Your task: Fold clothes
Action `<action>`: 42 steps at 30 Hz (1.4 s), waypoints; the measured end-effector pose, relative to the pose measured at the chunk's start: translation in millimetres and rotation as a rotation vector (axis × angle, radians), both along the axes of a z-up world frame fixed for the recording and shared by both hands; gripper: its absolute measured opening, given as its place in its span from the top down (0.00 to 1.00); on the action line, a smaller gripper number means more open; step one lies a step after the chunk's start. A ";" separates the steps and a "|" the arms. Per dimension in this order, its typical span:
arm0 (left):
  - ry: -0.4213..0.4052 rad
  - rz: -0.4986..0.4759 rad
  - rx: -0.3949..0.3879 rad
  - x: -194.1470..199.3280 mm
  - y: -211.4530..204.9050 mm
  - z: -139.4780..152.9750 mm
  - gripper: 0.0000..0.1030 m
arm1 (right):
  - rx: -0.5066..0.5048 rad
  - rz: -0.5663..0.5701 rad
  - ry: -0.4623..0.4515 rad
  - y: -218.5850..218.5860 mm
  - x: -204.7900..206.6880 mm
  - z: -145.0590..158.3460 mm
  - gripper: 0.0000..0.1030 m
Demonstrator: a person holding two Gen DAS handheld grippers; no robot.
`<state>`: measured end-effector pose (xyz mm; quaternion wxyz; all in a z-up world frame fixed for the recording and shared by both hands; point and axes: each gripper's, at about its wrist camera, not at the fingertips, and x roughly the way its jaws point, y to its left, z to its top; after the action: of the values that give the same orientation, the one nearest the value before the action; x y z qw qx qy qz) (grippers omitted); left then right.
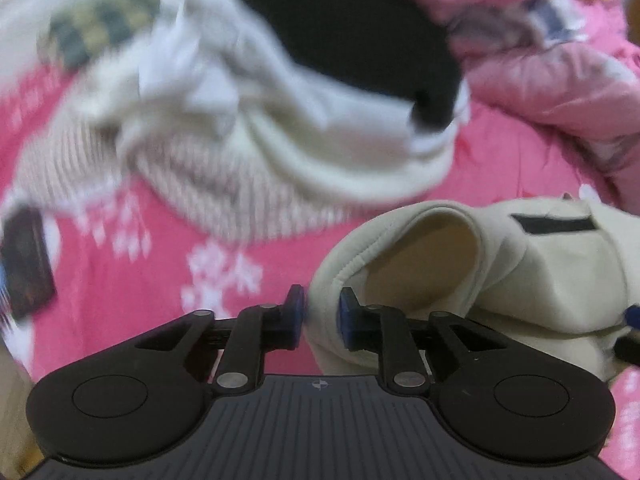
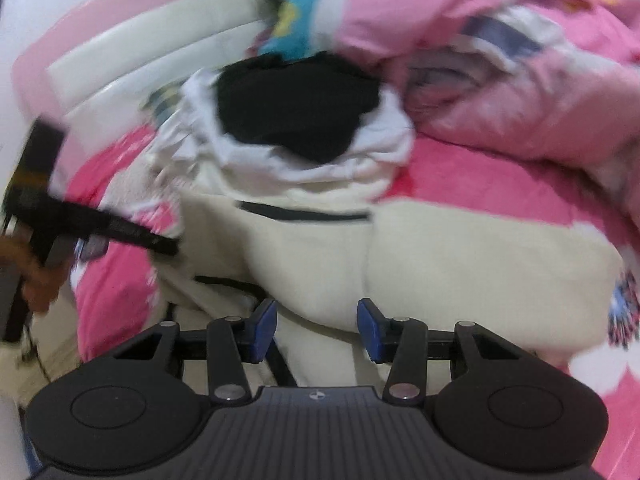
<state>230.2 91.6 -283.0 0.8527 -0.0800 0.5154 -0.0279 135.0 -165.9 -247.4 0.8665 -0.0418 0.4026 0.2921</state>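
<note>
The left gripper (image 1: 322, 318) is clamped on the rolled edge of a cream fleece garment with black zip pockets (image 1: 500, 276), which lies on the pink flowered bedsheet (image 1: 132, 304) at its 3 o'clock. The right gripper (image 2: 317, 330) has cream cloth bunched between its blue pads, jaws closing a little. At 12 o'clock sits a blurred heap of white, ribbed and black clothes (image 2: 304, 136), with a pale pink quilt (image 2: 520, 92) at 1 o'clock.
</note>
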 end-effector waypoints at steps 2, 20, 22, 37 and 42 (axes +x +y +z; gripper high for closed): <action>-0.011 0.018 -0.050 -8.4 6.3 4.1 0.56 | -0.041 0.086 -0.019 13.9 -6.6 -5.3 0.54; 0.074 0.027 -0.367 -49.9 -19.6 -2.1 0.46 | -0.168 -0.026 -0.078 3.7 11.6 17.2 0.96; 0.102 0.093 -0.364 -46.3 -23.7 -11.2 0.45 | -0.117 -0.095 -0.097 -10.7 21.1 25.5 0.96; 0.273 0.355 -0.283 -10.6 -40.3 -59.6 0.59 | -0.001 -0.336 -0.048 -77.9 98.9 8.9 0.93; 0.227 0.375 -0.294 -22.7 -30.9 -56.7 0.79 | -0.162 -0.168 -0.066 -54.5 75.6 9.8 0.66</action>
<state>207.5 60.7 -339.7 0.7588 -0.3000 0.5744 0.0650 210.6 -220.4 -237.6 0.8944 -0.0876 0.3984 0.1835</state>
